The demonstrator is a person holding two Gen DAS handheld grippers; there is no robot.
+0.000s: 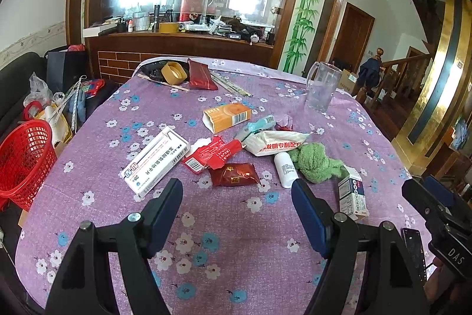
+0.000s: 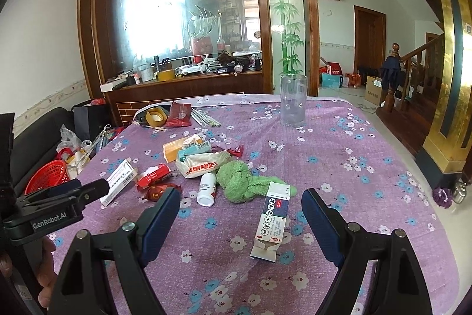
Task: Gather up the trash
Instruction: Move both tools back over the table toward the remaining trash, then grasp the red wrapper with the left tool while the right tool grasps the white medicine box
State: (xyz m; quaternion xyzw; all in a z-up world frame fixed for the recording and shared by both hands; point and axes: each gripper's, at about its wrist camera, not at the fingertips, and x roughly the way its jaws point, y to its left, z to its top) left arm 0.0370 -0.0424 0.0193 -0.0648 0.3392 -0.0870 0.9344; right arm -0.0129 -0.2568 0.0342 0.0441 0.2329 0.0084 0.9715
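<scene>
On worktop point(image 1: 236, 226): 4 cartons point(image 1: 155, 161), 1 white bottle point(image 1: 285, 169), 1 green cloth point(image 1: 315, 163), 1 clear jug point(image 1: 321, 87), 1 tape roll point(image 1: 174, 72). 1 red basket point(image 1: 25, 164) alongside.

I see a table point(image 1: 97, 226) under a purple flowered cloth. On it lie a white medicine box point(image 1: 155, 160), an orange carton point(image 1: 227, 116), torn red packaging point(image 1: 211, 154), a white bottle point(image 1: 284, 169), a green cloth point(image 1: 315, 163) and a small blue-and-white box point(image 2: 271, 222). A clear jug point(image 2: 292, 100) stands near the far edge, well apart from a tape roll point(image 1: 174, 72) there.
</scene>
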